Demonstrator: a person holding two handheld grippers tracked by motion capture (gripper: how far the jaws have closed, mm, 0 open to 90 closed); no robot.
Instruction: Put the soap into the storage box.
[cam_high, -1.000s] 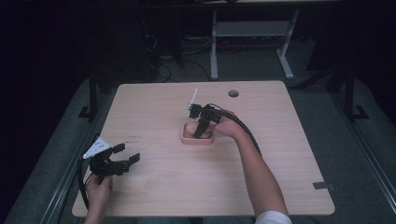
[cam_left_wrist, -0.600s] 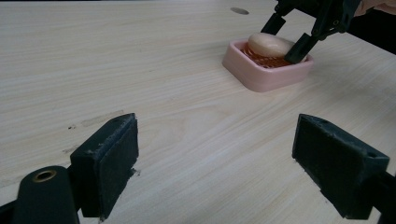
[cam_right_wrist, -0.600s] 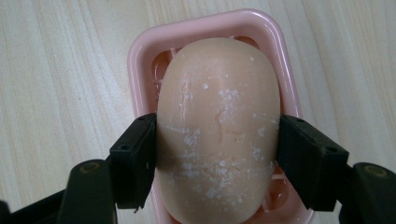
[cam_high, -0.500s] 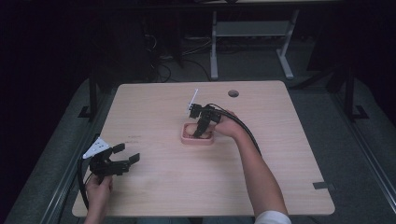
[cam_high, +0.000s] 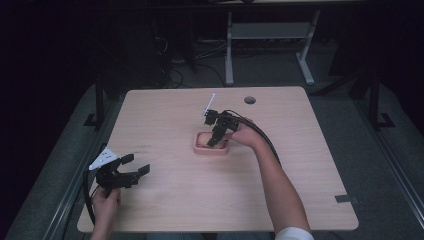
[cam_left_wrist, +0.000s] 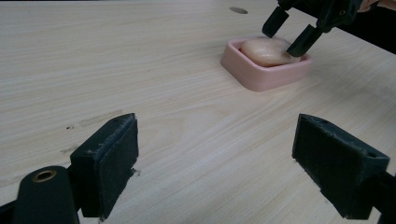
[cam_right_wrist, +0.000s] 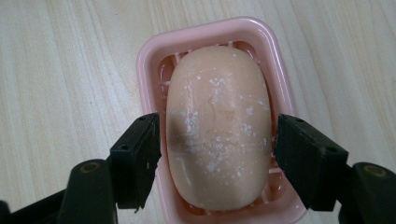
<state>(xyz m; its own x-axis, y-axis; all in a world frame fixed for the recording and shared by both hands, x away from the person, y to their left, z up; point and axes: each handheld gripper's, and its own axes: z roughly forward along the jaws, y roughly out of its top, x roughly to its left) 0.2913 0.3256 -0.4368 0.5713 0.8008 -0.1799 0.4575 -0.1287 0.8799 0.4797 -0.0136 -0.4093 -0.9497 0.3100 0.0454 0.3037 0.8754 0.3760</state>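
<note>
A pale peach bar of soap (cam_right_wrist: 218, 130) lies in a pink soap dish (cam_right_wrist: 205, 28) near the middle of the table. My right gripper (cam_right_wrist: 217, 158) points down over the dish, open, one jaw on each side of the soap with only a narrow gap at each flank. The high view shows that gripper (cam_high: 216, 137) above the dish (cam_high: 210, 151). In the left gripper view the dish (cam_left_wrist: 261, 77) and soap (cam_left_wrist: 266, 50) sit far off at the upper right. My left gripper (cam_high: 132, 170) rests low at the table's front left, open and holding nothing (cam_left_wrist: 215, 172).
The light wooden table (cam_high: 300, 190) has a round cable hole (cam_high: 250, 100) at the back right. A white stick-like marker (cam_high: 209, 106) stands up from the right gripper. Dark floor, cables and a desk frame lie behind the table.
</note>
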